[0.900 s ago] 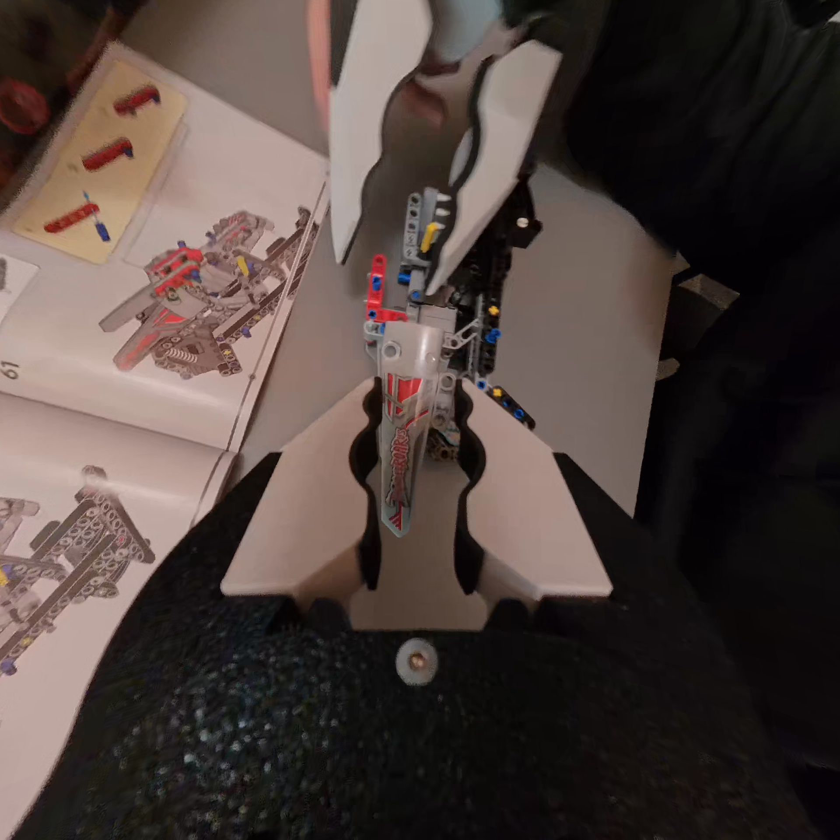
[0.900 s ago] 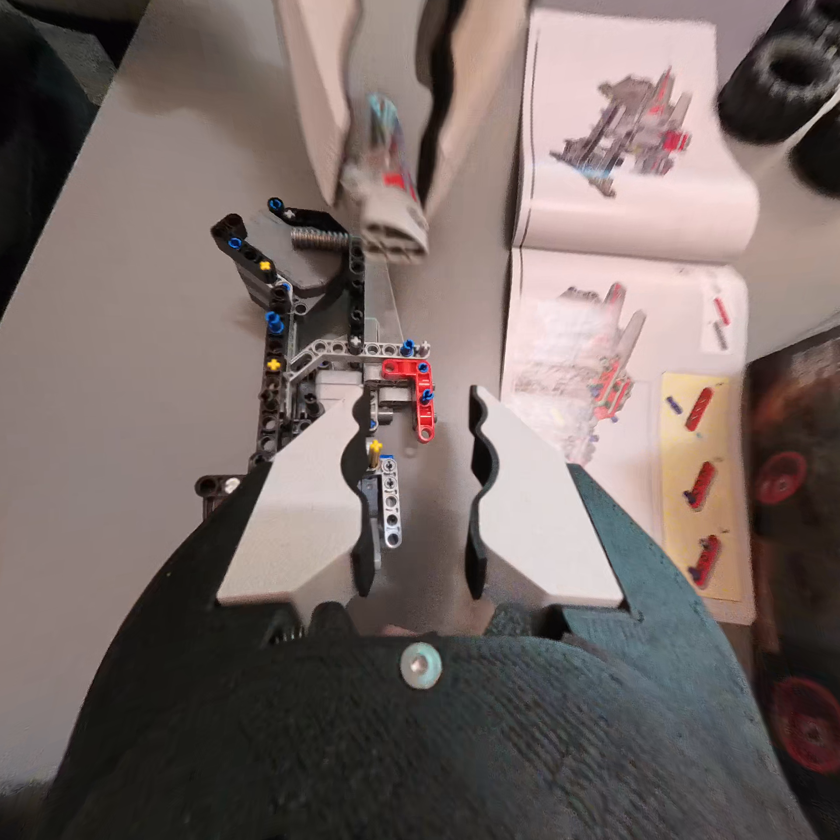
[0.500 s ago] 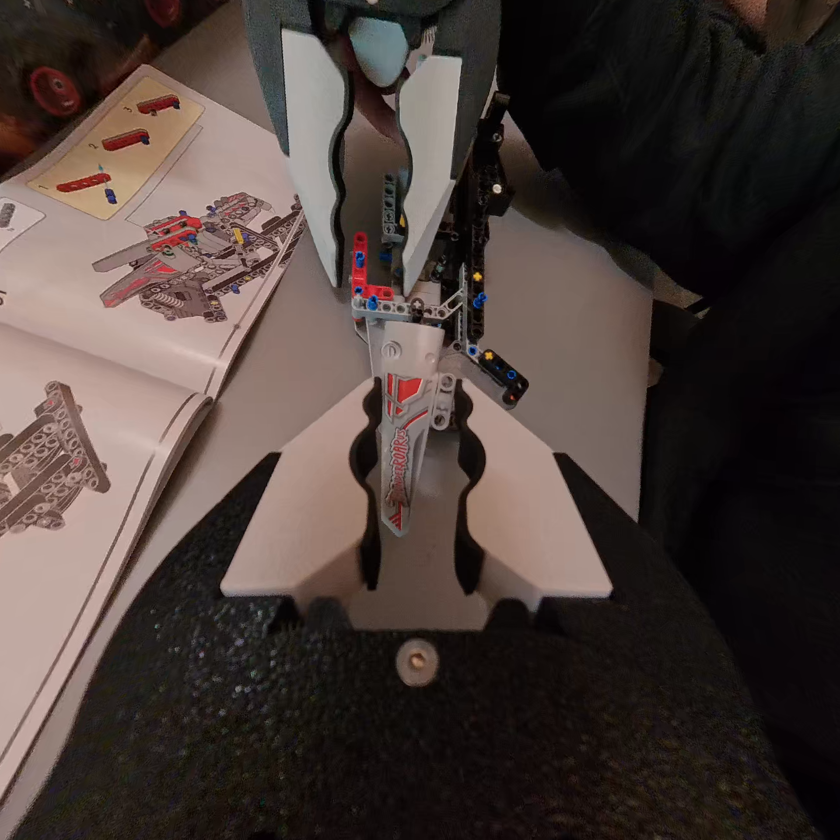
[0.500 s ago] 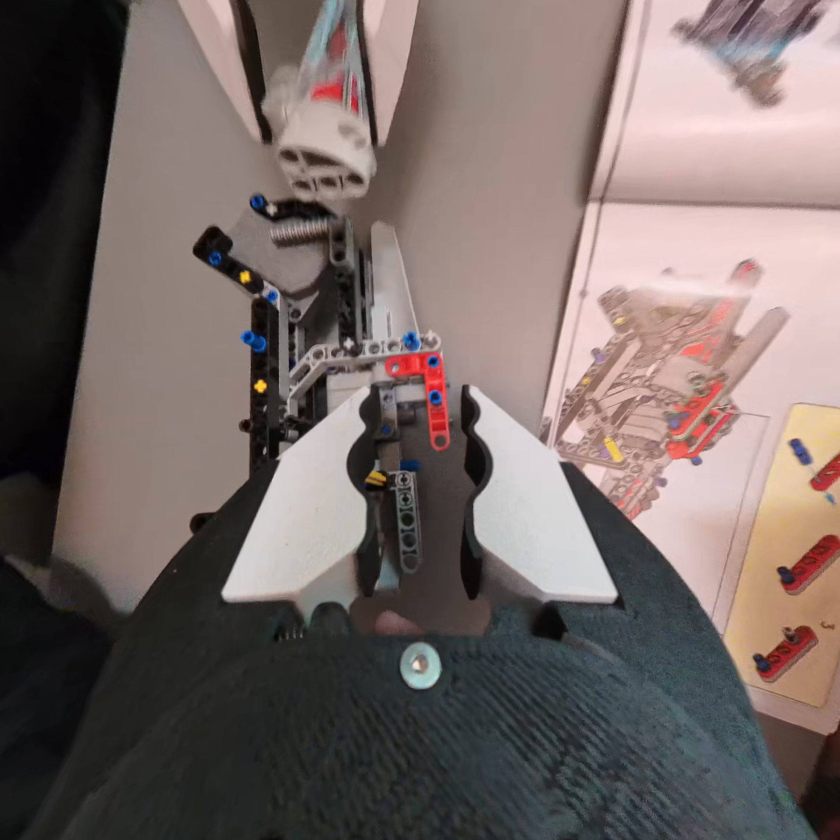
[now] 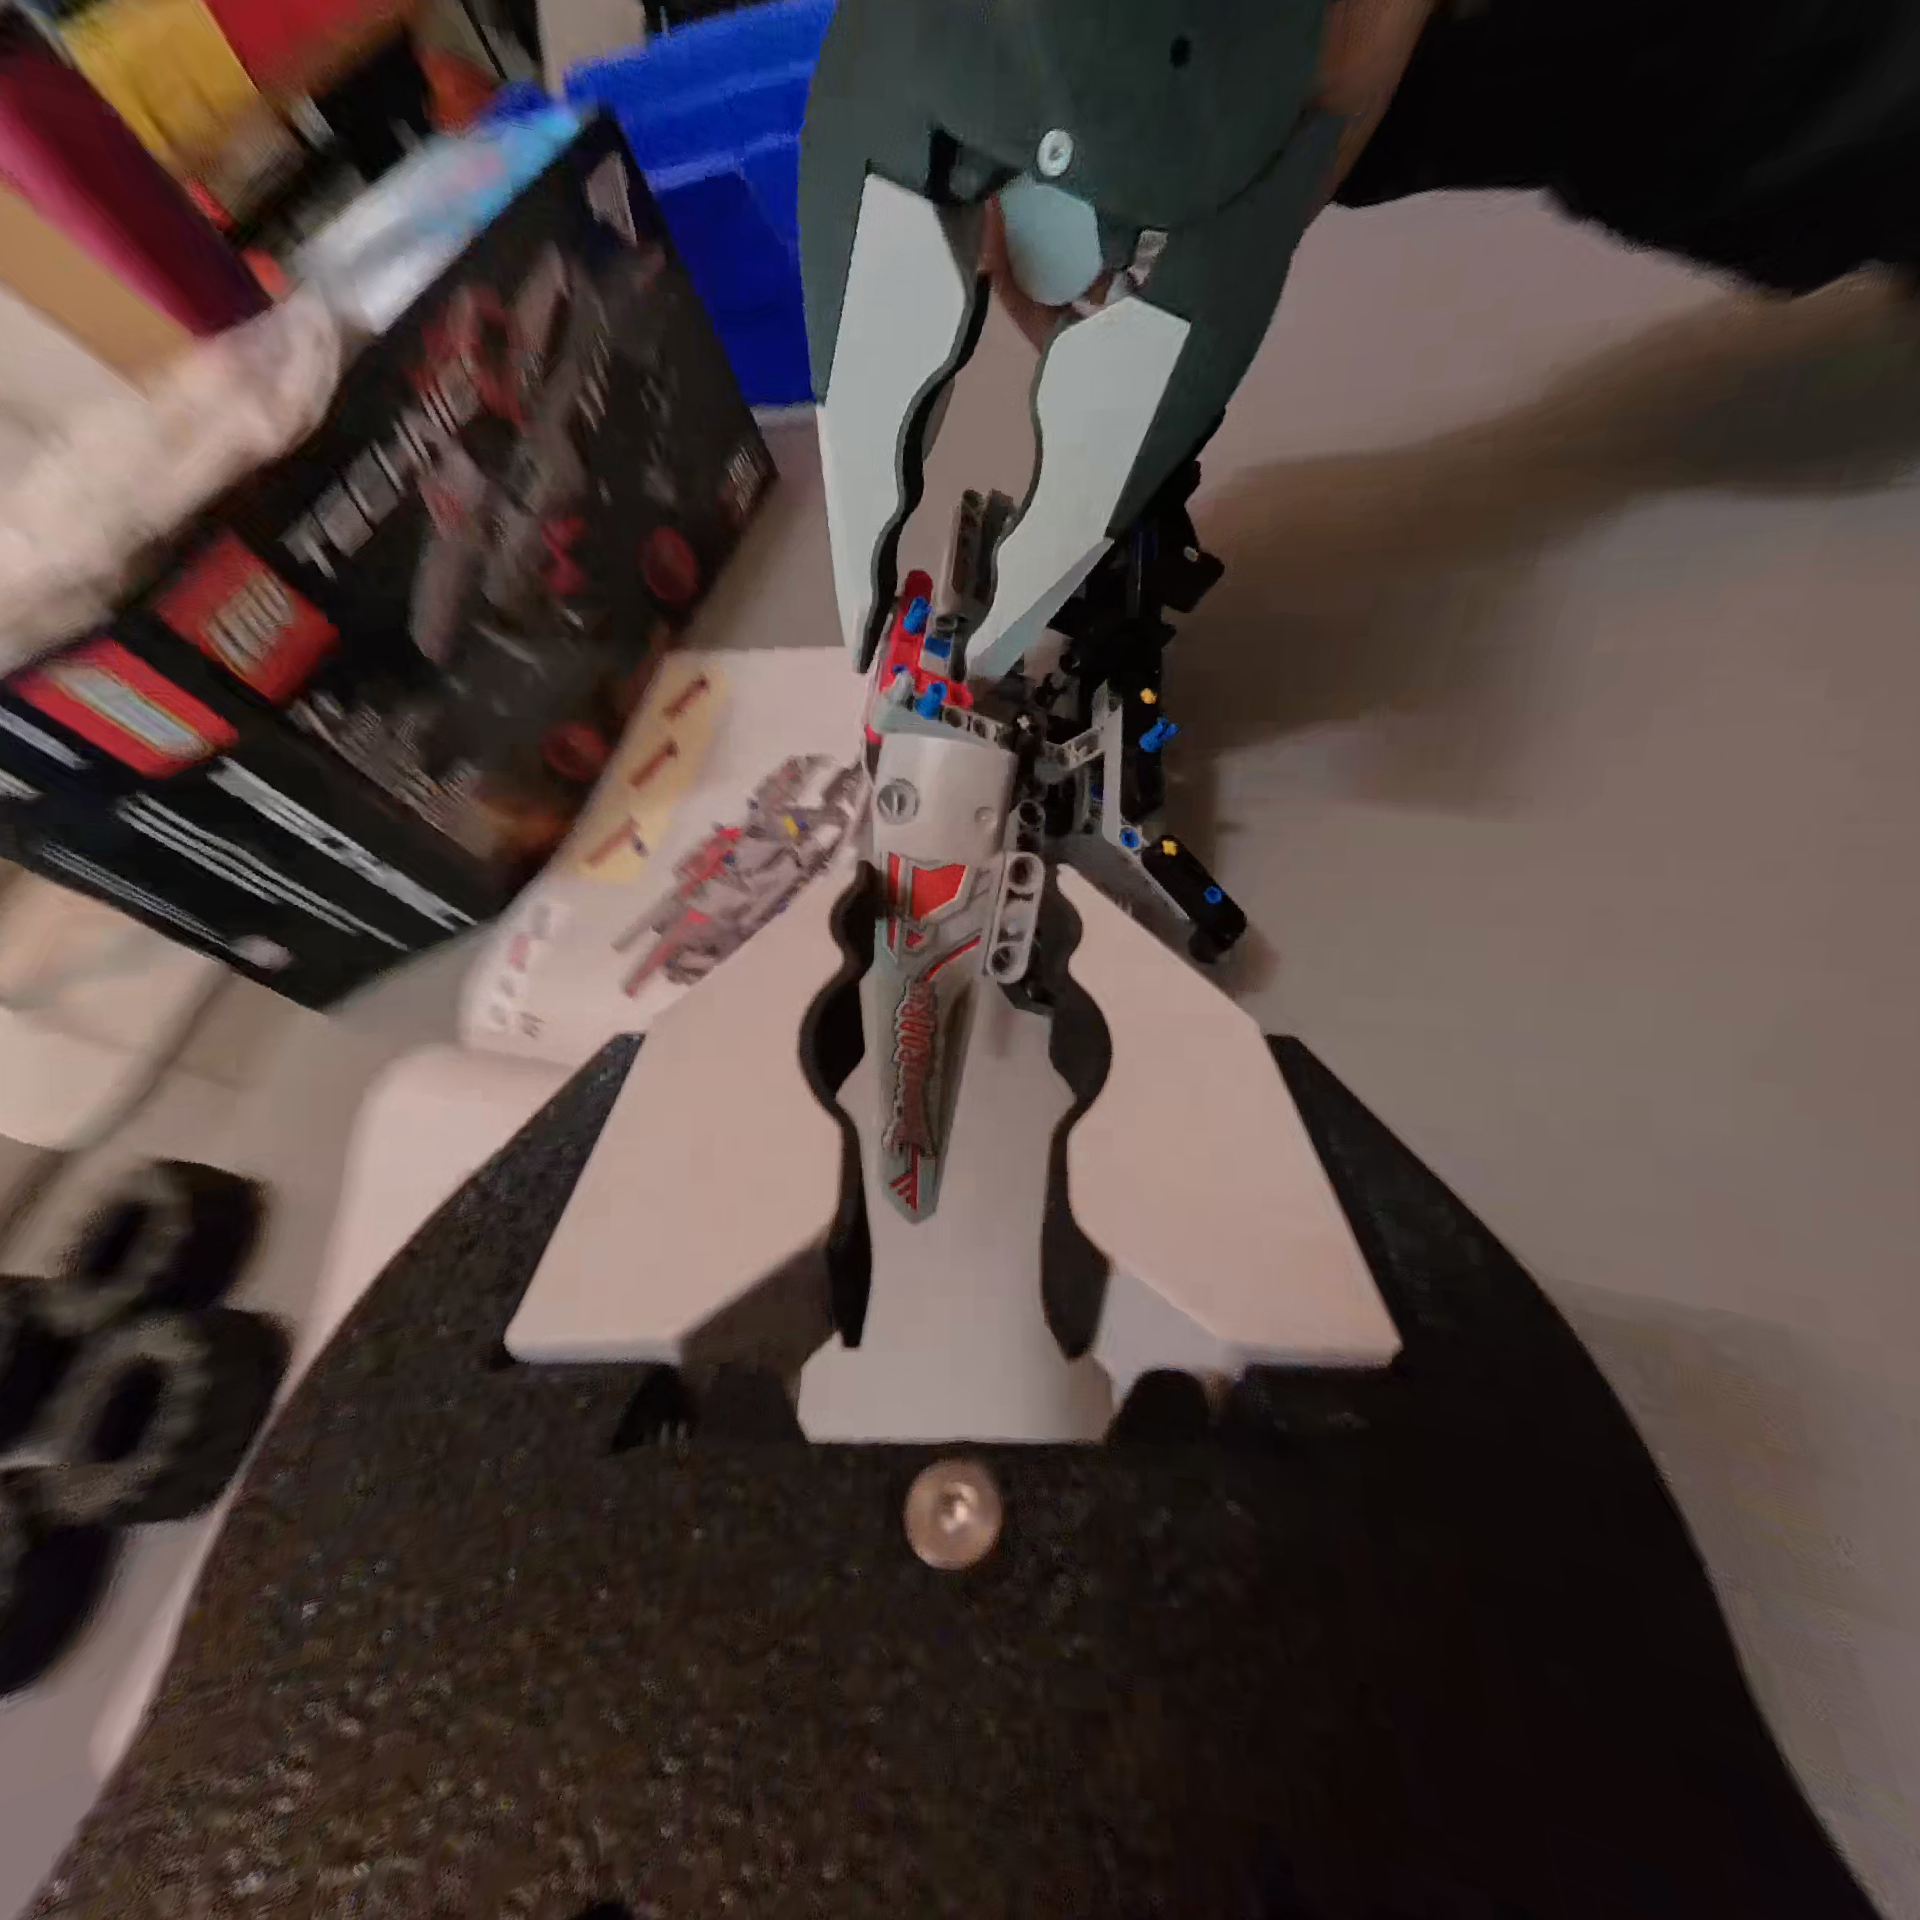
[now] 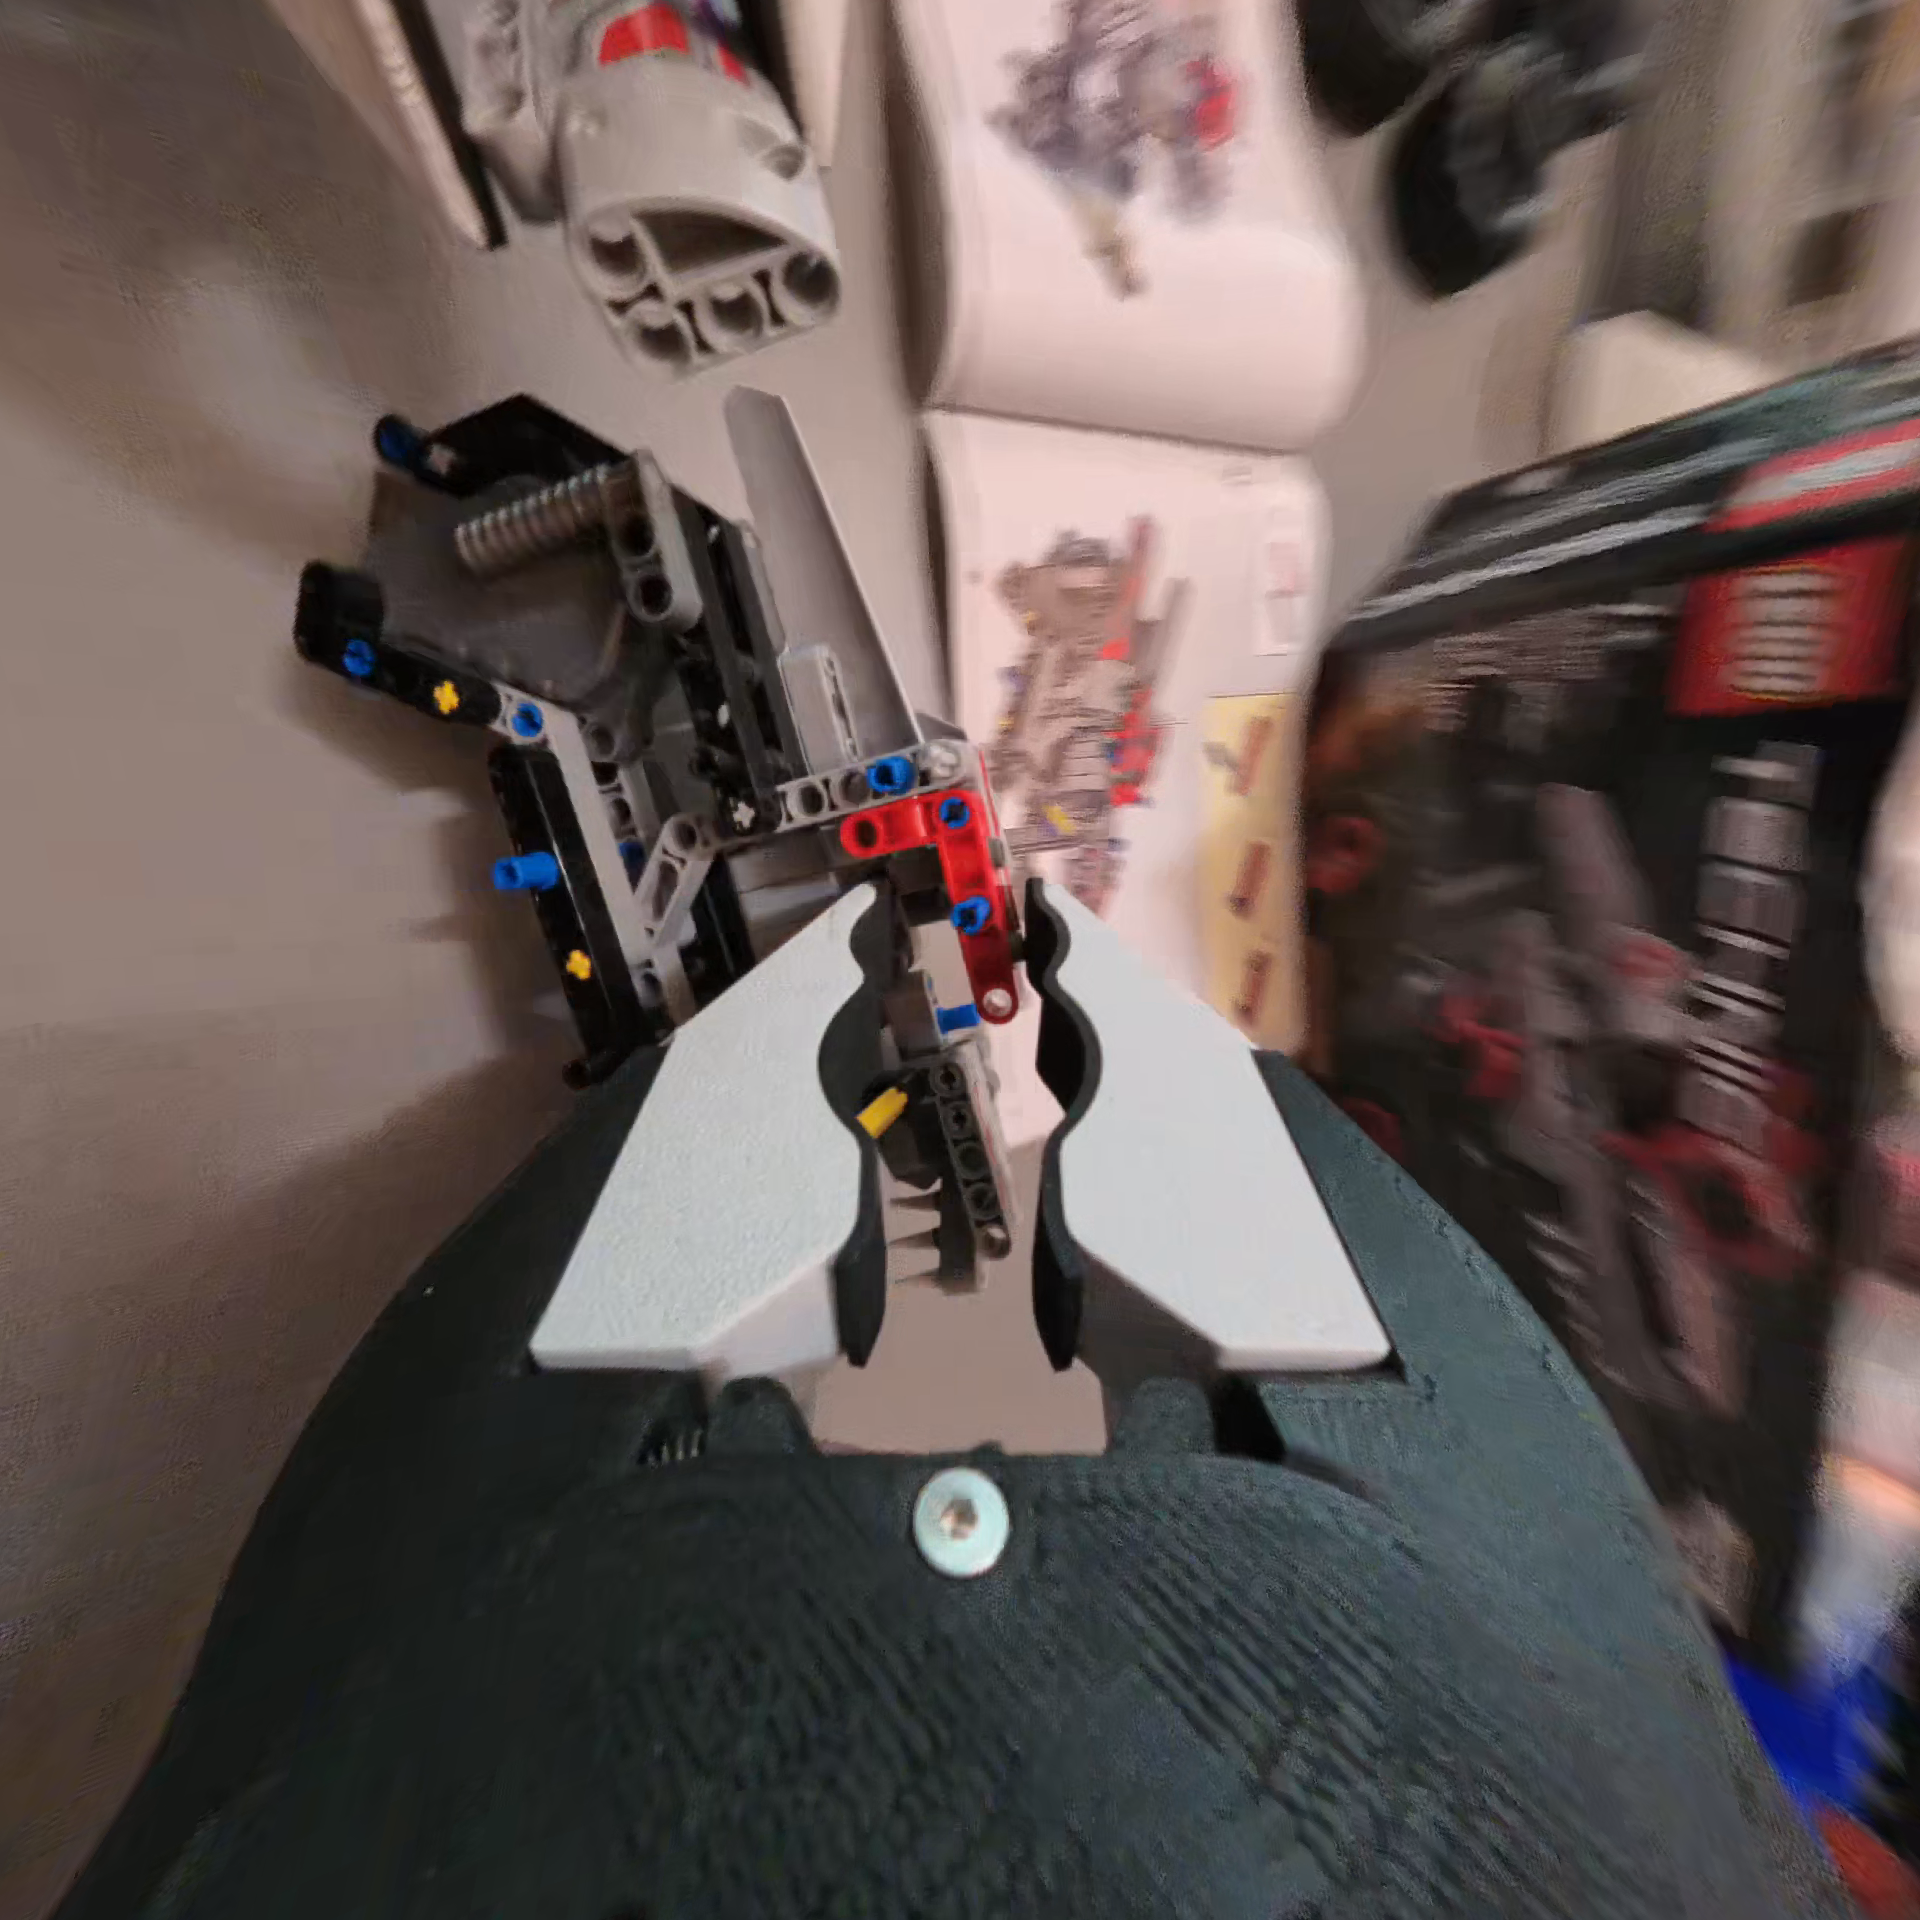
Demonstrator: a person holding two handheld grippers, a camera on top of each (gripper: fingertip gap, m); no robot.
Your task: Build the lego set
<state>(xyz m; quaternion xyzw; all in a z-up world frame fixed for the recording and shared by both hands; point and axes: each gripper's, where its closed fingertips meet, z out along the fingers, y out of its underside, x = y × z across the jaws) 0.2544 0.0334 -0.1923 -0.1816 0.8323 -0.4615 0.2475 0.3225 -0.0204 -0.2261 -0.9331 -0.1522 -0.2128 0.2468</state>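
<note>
Left gripper (image 5: 951, 997): body black, rough, grainy; fingers (image 5: 717, 1153) pale, matt, smooth, with black wavy liners; bright metal screw (image 5: 953, 1527).
Right gripper (image 6: 951, 940): body dark, matt, fine ridged layer lines; fingers (image 6: 727, 1153) light grey, matt.
Panel (image 5: 920, 977): grey plastic, slight sheen, red printed sticker.
Lego assembly (image 6: 665, 727): hard plastic beams, semi-gloss; bare metal coil spring (image 6: 535, 516).
Instruction booklet (image 5: 707, 852): printed paper, smooth.
Box (image 5: 416, 582): cardboard, glossy black print.
Tyres (image 5: 114, 1382): black, matt, treaded.
Desk (image 5: 1558, 935): smooth, matt, pale.

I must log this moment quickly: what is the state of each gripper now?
Left gripper: shut on the grey decorated panel.
Right gripper: shut on the partly built lego model, at its dark grey beam end.
</note>
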